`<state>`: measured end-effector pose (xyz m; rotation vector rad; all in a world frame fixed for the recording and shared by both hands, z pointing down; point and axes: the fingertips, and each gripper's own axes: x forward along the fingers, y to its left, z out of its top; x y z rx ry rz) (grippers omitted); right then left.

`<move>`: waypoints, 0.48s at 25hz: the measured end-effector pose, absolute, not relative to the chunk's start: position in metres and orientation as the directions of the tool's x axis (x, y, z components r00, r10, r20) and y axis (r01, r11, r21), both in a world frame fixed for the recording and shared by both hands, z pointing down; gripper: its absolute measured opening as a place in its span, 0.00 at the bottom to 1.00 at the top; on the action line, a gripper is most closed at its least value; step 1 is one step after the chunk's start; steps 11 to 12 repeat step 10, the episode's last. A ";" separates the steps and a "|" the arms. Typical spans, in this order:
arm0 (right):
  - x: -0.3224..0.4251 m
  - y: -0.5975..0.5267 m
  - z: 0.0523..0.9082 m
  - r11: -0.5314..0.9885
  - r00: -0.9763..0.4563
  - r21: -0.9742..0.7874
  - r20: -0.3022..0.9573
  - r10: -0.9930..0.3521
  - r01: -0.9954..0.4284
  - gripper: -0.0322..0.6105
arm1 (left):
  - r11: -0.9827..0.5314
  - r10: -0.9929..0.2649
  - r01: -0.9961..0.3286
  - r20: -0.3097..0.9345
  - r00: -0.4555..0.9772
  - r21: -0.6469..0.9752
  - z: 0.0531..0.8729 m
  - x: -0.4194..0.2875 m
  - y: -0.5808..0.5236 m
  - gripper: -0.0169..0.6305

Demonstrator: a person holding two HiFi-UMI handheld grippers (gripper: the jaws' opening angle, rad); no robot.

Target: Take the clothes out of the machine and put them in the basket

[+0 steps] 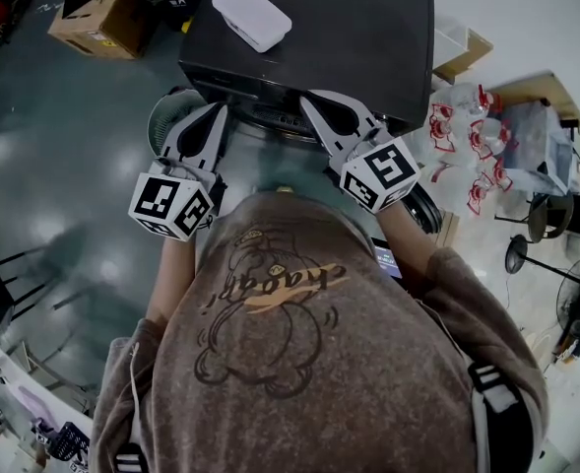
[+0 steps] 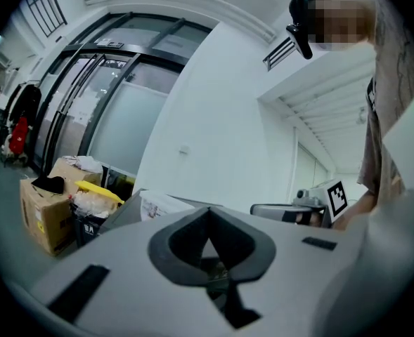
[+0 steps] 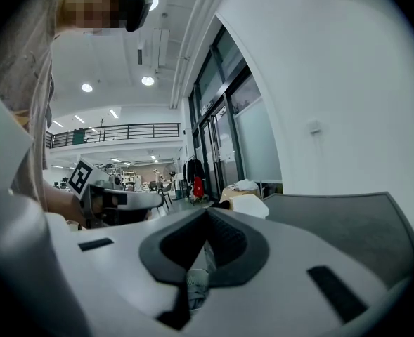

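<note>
Fingers (image 2: 180, 243) of the left gripper (image 2: 208, 212) are closed tip to tip with nothing between them. I read the right gripper (image 3: 207, 213) the same way, its tips meeting. Low in the gap behind them I catch a pale woven patch that I cannot identify. From the head view I see the glossy grey-green floor (image 1: 53, 146) spreading around everything. On it stands the machine (image 1: 368, 37), a dark boxy unit straight ahead of both grippers, its flat top running away beyond the fingertips. Its front is hidden beneath the grippers and the person's brown printed sweatshirt (image 1: 299, 363), which fills the lower part of that view, so I cannot tell where the clothes are. Both grippers are held about level, side by side and apart, pointing at the machine's near edge, each with its marker cube (image 1: 171, 205) toward the person. A cardboard box (image 1: 97, 23) stands on the floor off the machine's far left. The round greenish basket (image 1: 164, 116) sits on the floor at the machine's near left corner, just beyond the left gripper. Clear bottles (image 1: 467, 146) with red labels cluster to the machine's right. A white case (image 1: 252, 16) lies on the machine's top, toward its far left.
</note>
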<state>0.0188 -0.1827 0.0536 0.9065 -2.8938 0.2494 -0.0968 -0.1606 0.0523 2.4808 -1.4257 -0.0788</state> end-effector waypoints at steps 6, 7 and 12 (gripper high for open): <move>0.020 -0.182 0.054 0.814 -0.821 -0.117 0.152 -0.551 -0.569 0.05 | -0.476 -0.851 -0.838 0.102 0.515 0.266 0.056 -0.096 -0.157 0.04; 0.021 -0.182 0.053 0.815 -0.821 -0.114 0.150 -0.550 -0.567 0.05 | -0.476 -0.850 -0.839 0.104 0.516 0.264 0.056 -0.096 -0.157 0.04; 0.023 -0.184 0.050 0.817 -0.822 -0.108 0.145 -0.551 -0.567 0.05 | -0.478 -0.849 -0.839 0.110 0.517 0.259 0.055 -0.097 -0.156 0.04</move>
